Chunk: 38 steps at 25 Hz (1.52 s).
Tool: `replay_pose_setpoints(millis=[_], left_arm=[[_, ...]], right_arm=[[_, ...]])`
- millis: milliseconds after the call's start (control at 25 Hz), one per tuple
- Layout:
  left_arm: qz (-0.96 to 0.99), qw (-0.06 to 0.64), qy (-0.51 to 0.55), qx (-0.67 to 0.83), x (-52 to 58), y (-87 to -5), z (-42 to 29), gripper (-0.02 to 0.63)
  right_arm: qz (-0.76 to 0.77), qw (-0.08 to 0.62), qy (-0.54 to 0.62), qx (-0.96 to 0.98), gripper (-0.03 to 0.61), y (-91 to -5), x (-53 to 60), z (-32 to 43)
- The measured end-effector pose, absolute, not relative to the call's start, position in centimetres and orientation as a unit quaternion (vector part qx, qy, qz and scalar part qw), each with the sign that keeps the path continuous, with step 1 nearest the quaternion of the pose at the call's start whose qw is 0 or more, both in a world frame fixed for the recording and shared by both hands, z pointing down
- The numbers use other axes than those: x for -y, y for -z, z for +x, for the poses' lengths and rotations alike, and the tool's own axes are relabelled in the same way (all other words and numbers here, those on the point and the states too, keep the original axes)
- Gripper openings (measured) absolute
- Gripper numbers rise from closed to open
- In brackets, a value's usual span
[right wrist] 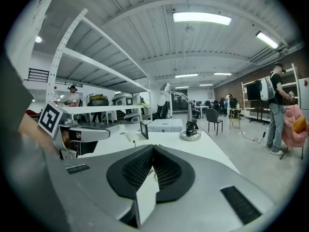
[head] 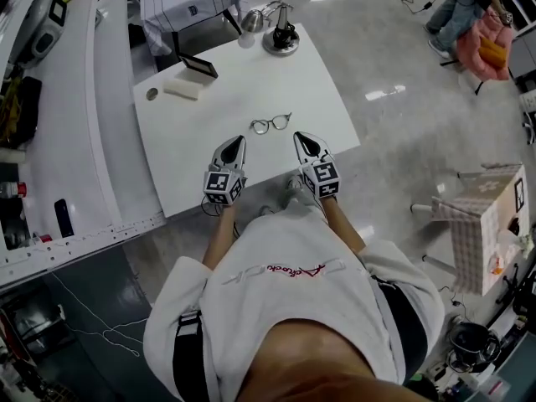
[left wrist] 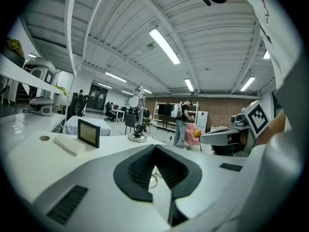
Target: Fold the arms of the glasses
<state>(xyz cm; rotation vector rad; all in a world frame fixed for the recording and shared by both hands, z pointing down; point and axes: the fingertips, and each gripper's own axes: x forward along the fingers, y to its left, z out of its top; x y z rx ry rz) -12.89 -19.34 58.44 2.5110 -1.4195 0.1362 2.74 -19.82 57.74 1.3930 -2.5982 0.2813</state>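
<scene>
The person stands at the near edge of the white table with a gripper in each hand, both reaching out over the tabletop side by side. The left gripper has its fingers pressed together to a point with nothing clamped. Seen from its own camera, the two ribbed pads meet at the tip. The right gripper is the same, its pads closed against each other and empty.

The glasses lie on the table just ahead of the fingertips. They sit crosswise in the space between the two tips and a little beyond them, touching neither gripper. One end is near the left fingers and the other near the right. From above they are too small to tell whether the arms are out or folded. In the narrow slit below the left gripper's closed fingertips, a thin loop of wire shows on the tabletop.

Farther out, well beyond the left fingers and off to their left, a white block lies flat with a small screen standing just behind it. At the far edge of the table, well ahead of the fingers, sits a round stand with a dark upright piece on it. In each gripper view the other gripper shows alongside, level with it.
</scene>
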Motion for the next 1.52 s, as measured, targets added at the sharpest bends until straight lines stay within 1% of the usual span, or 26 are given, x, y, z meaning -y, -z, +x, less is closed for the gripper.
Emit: replay_pose_setpoints(millis=[520, 880, 1040, 1360, 1400, 1440, 1520], left_arm=[[0.826, 0.136, -0.058, 0.545, 22.2, -57.6, -12.2, 0.025], [0.808, 0.137, -0.069, 0.569, 23.2, -58.3, -12.0, 0.025], [0.811, 0.132, -0.079, 0.565, 23.6, -58.6, -11.5, 0.025], [0.816, 0.16, -0.08, 0.55, 23.1, -60.9, -11.6, 0.025], [0.819, 0.162, -0.08, 0.544, 22.9, -61.1, -11.5, 0.038], [0.823, 0.164, -0.081, 0.538, 22.8, -61.2, -11.4, 0.077], [0.83, 0.169, -0.086, 0.525, 22.5, -61.5, -10.9, 0.124]], right_arm=[[0.416, 0.088, -0.1, 0.899, -0.003, -57.0, 25.0, 4.4], [0.379, 0.087, -0.112, 0.915, -0.003, -58.5, 26.4, 3.9], [0.367, 0.099, -0.113, 0.918, -0.003, -59.5, 26.3, 3.7], [0.366, 0.123, -0.137, 0.912, -0.003, -61.9, 25.4, 3.4], [0.368, 0.127, -0.135, 0.911, -0.003, -62.0, 25.3, 3.3], [0.369, 0.13, -0.132, 0.911, -0.002, -62.0, 25.2, 3.1], [0.369, 0.138, -0.127, 0.91, 0.001, -62.2, 24.7, 2.8]])
